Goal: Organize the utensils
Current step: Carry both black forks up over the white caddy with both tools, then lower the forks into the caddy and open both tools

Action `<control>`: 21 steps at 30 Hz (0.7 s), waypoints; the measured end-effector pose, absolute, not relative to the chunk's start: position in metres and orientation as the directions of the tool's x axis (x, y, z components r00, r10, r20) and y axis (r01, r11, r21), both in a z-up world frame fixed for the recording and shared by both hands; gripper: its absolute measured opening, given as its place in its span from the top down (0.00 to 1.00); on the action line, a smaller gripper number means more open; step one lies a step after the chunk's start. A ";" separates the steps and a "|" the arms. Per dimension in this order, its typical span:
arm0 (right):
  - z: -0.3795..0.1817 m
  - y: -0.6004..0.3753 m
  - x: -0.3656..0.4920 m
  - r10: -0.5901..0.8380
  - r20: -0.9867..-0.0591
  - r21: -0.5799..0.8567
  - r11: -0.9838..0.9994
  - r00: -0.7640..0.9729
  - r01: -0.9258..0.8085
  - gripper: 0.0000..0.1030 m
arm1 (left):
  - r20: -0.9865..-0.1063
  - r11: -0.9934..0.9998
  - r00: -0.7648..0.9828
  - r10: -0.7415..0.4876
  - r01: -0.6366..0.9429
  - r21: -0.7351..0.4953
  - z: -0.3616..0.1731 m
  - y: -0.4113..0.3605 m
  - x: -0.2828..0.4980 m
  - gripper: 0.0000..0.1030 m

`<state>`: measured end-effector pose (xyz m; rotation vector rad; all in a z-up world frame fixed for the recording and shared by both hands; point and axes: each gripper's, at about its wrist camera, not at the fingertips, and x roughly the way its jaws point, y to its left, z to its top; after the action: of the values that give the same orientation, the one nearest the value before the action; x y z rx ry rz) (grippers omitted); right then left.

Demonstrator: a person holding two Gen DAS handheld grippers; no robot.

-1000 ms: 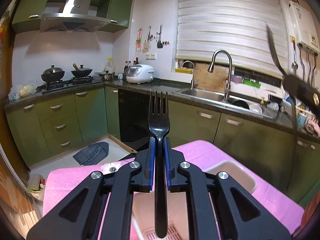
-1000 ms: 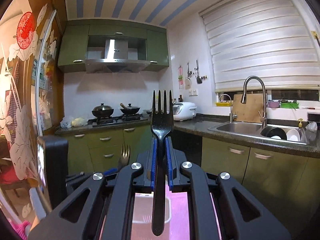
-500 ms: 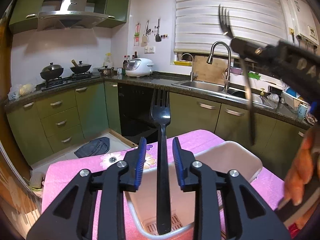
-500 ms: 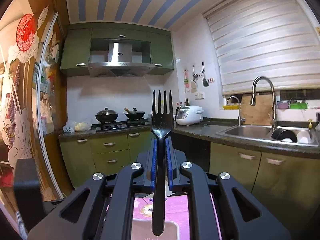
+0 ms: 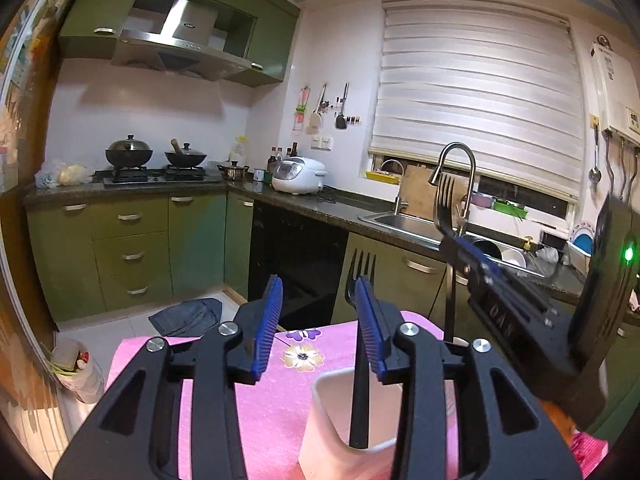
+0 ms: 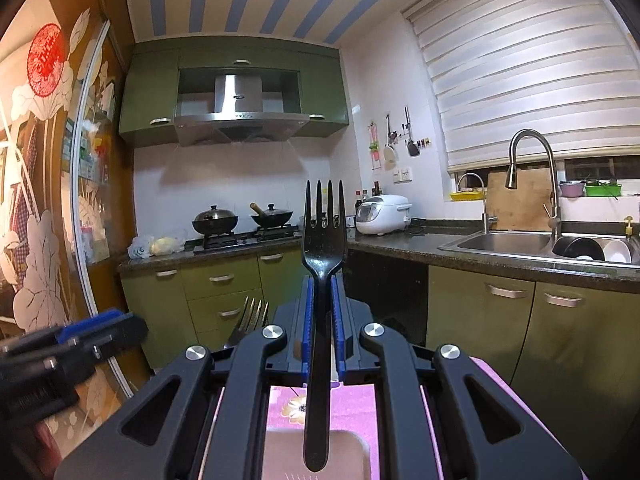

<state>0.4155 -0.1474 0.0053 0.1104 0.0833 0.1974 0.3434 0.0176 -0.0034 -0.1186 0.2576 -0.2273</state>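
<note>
1. Green kitchen cabinets [image 5: 132,236] run behind a table under a pink flowered cloth [image 5: 256,404], with a steel sink [image 6: 504,242] beneath white blinds [image 5: 476,92].
2. Left gripper [image 5: 318,320] has its blue-padded fingers [image 5: 270,320] spread wide, holding nothing.
3. Just beside its right finger, a black fork [image 5: 358,344] stands tines-up in a white holder [image 5: 340,436] on the cloth.
4. Right gripper [image 6: 320,316] is pressed together on a second black fork [image 6: 322,264], upright, its handle end over the holder [image 6: 280,452].
5. In the left view that gripper [image 5: 456,244] sits just right of the holder; raised letters on its body read roughly "DAS", partly blurred, and a green light [image 5: 628,255] glows.
6. Red seal-like characters on the glass door [image 6: 48,60] are too stylised to read.
</note>
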 end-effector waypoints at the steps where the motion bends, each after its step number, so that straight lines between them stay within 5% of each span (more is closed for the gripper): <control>1: 0.002 -0.147 0.416 0.202 -0.073 0.110 0.975 0.977 -0.193 0.91 | -0.239 0.968 0.942 -0.237 0.206 -0.144 -0.004 0.017 0.342 0.64; 21: -0.028 -0.159 0.388 0.243 -0.131 0.076 0.969 0.961 -0.235 0.90 | -0.267 0.973 0.937 -0.226 0.202 -0.112 0.000 0.004 0.346 0.61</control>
<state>0.3876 -0.1585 -0.0278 0.0595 0.1401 0.2422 0.3462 0.0043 0.0002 -0.0836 0.2821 -0.2188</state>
